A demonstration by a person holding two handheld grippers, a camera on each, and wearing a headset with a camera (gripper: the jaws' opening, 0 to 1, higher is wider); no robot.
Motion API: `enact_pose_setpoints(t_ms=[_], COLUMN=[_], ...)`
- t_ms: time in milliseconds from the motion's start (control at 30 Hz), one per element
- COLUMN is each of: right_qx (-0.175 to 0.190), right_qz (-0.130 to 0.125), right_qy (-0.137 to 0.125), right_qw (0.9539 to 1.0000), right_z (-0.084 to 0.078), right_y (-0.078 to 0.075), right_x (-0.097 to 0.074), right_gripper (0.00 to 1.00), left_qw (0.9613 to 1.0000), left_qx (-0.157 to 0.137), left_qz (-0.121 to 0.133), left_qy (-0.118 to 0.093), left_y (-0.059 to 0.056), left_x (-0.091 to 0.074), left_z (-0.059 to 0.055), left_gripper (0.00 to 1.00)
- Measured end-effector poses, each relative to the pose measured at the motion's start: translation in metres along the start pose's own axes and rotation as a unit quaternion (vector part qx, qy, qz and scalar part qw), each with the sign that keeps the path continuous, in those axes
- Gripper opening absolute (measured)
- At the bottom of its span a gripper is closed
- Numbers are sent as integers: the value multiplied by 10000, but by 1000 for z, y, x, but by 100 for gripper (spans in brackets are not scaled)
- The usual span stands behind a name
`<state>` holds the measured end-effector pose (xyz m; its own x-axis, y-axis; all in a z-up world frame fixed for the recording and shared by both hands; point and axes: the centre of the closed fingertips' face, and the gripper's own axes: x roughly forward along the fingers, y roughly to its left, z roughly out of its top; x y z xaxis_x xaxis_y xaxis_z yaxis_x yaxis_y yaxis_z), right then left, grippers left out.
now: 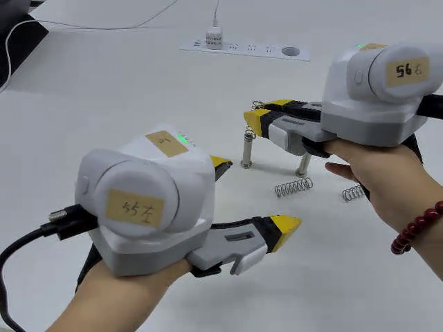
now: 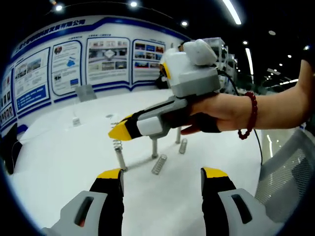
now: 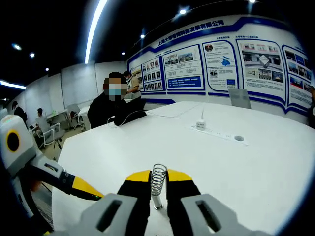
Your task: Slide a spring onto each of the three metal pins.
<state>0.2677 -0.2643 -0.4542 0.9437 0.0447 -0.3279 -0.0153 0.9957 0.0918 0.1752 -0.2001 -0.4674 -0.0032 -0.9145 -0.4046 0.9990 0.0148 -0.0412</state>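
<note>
Left gripper (image 1: 256, 194) — white table (image 1: 124, 90), poster wall (image 3: 221, 54)

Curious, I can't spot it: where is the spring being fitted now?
In the right gripper view, the spring sits between the yellow tips of the right gripper, atop a metal pin; in the head view, right of centre, behind a loose spring.

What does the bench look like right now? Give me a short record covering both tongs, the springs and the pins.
left tongs: open, holding nothing
right tongs: shut on a spring
spring: upright, lower end at the top of a pin, shaft below it bare
bare pin: upright, no spring on it
loose spring: lying on the table near the bare pin
second loose spring: lying on the table, farther right
</note>
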Motion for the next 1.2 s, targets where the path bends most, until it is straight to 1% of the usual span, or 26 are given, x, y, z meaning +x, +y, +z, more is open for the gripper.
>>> enact_pose_setpoints(t_ms=[200, 367, 567, 767, 1200], right_qx=[-138, -340, -729, -927, -948], right_qz=[13, -17, -99, -97, -150], right_qy=[105, 130, 226, 329, 682], right_qw=[9998, 9993, 9970, 9951, 9930], right_z=[-6, -6, -8, -13, -34], right_y=[2, 4, 7, 11, 7], right_x=[2, 2, 0, 2, 10], right_gripper=[12, 12, 12, 12, 12], left_qw=[10000, 10000, 10000, 10000, 9999], left_qx=[-11, -10, -5, 33, 40], left_qz=[-2, -5, -8, -8, 32], left_qy=[8, 33, 38, 51, 126], left_y=[0, 0, 0, 0, 3], left_x=[0, 0, 0, 1, 1], left_z=[0, 0, -1, -1, -4], left_gripper=[65, 66, 66, 65, 65])
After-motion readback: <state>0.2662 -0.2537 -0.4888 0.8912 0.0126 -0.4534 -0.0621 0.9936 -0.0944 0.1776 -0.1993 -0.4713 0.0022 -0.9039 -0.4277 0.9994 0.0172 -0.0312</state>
